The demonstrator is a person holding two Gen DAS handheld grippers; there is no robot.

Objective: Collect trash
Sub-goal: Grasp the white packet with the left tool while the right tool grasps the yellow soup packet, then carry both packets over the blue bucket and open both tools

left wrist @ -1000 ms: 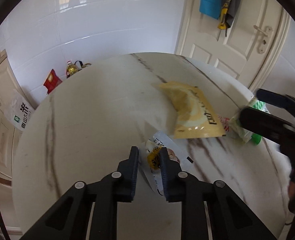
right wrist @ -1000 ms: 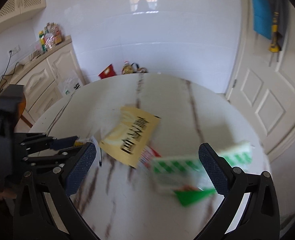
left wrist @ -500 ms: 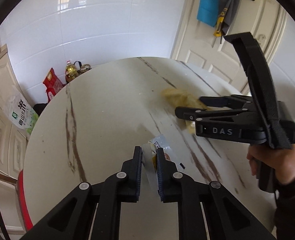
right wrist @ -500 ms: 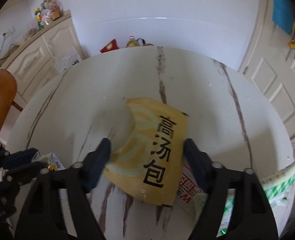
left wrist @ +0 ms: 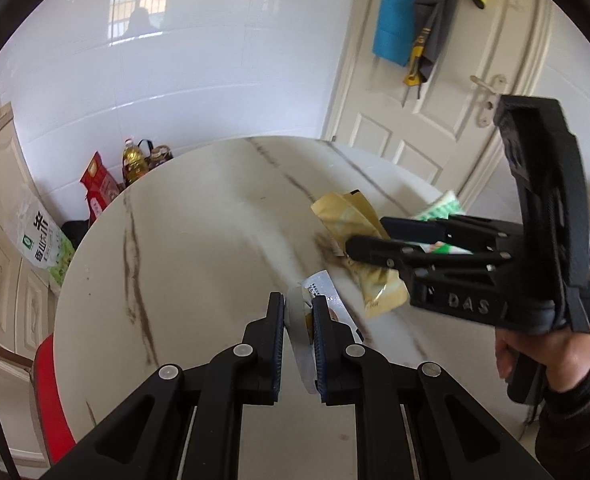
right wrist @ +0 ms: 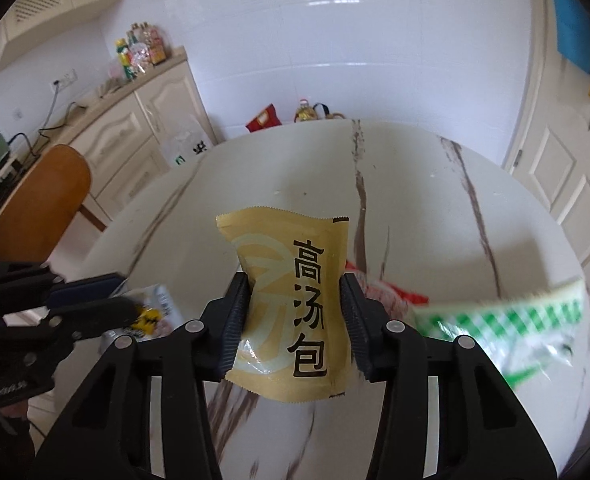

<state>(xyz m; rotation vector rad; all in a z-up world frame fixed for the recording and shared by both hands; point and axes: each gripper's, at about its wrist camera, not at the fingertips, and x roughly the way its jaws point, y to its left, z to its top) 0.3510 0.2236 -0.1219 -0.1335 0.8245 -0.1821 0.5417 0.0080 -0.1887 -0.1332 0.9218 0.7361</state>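
Trash sits in both my tools above the round marble table (right wrist: 455, 200). My left gripper (left wrist: 298, 316) is clamped tight on a small clear sachet (left wrist: 315, 292), lifted off the surface. My right gripper (right wrist: 295, 320) is closing on the yellow soup packet (right wrist: 291, 304), which already buckles between the pads. Risk: the slick film could squirt free of an edge-on pinch. A green-checked wrapper (right wrist: 535, 328) and a red wrapper (right wrist: 391, 292) remain close beside it and might snag.

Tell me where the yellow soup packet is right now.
In the right wrist view the yellow soup packet sits between the closing pads of the right gripper, above the marble table, left of the green-checked wrapper.
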